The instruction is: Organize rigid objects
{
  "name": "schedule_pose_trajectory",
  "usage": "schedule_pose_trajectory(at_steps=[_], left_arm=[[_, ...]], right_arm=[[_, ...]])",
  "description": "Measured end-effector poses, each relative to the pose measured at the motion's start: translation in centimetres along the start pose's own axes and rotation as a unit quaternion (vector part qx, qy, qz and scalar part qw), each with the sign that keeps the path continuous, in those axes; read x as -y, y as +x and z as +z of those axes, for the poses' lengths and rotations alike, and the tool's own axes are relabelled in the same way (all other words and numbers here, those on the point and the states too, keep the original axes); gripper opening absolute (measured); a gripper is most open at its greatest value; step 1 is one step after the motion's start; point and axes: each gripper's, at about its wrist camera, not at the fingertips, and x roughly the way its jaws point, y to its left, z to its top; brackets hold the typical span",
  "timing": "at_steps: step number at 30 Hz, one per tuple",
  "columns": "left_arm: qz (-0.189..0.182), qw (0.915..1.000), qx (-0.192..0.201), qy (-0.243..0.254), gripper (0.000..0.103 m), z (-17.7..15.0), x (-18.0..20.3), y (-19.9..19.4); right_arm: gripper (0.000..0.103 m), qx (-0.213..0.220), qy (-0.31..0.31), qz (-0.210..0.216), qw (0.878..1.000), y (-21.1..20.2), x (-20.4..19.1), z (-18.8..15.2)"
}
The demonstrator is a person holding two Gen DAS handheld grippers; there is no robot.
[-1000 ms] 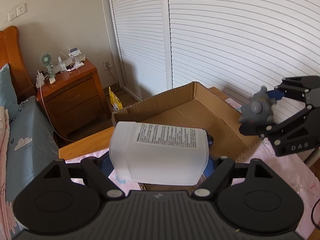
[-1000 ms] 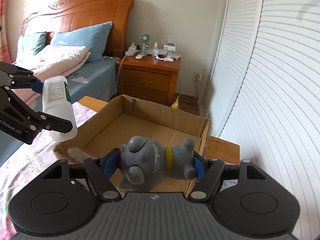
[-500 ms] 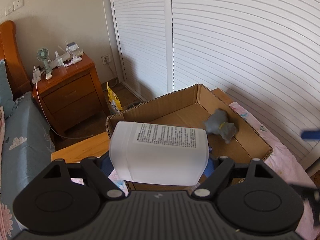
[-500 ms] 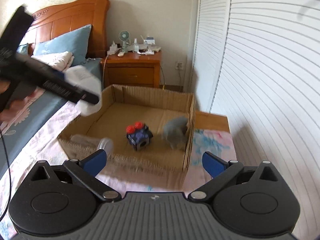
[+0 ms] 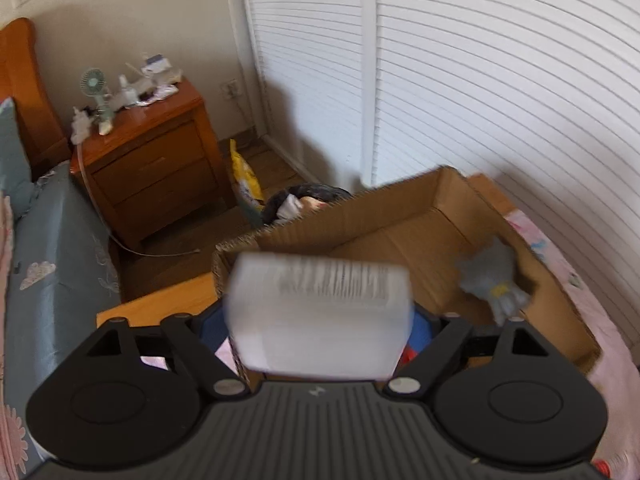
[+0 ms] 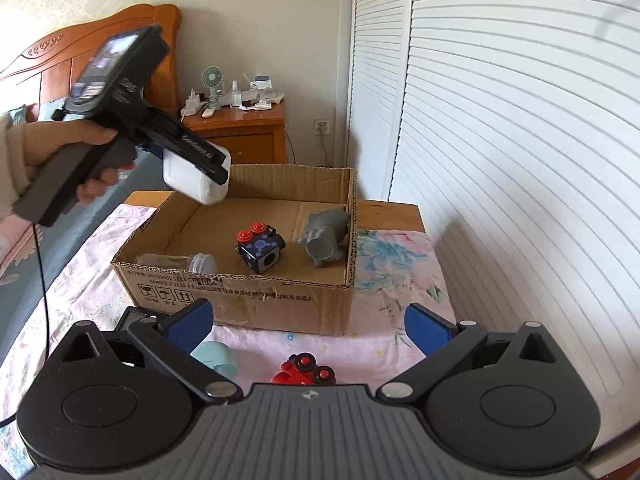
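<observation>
Inside cardboard box [image 6: 240,296]: cube, grey toy; left jaws gripping white bottle [image 5: 320,316], right agape

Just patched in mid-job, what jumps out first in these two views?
The left gripper holds a white bottle in the air above the back-left corner of the open cardboard box. Inside the box lie a grey toy against the right wall, a dark cube with red buttons mid-floor and a clear jar on its side at the front-left. The right gripper is open and empty in front of the box, above a red toy.
</observation>
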Motion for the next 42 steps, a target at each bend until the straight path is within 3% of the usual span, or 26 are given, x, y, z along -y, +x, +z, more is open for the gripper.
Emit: schedule_pose_trajectory(at_steps=[5,16,23,29,38,42], left_arm=[[0.003,0.9997,0.008,-0.024,0.092,-0.1,-0.6,-0.8],[-0.001,0.9995,0.032,0.007,0.096,-4.1,0.7,-6.3],[-0.010,0.9986,0.048,0.019,0.100,-9.5,2.1,-9.8],[-0.028,0.9985,0.045,-0.014,0.100,-15.4,2.8,-10.6],[0.029,0.9983,0.040,-0.030,0.100,-20.5,4.8,-11.4],[0.027,0.9982,0.034,-0.041,0.100,-21.5,5.1,-11.5]], right_arm=[[0.103,-0.004,0.002,-0.006,1.000,-0.4,0.2,-0.5],[0.103,-0.007,0.018,-0.001,1.000,-1.6,-0.4,-1.4],[0.103,-0.023,0.021,-0.026,0.999,-1.0,-0.2,-3.0],[0.103,-0.043,0.022,-0.037,0.998,0.5,0.0,-5.1],[0.103,-0.063,0.026,-0.034,0.997,4.9,-1.3,-5.7],[0.103,-0.076,0.026,-0.044,0.996,6.2,-1.6,-6.0]])
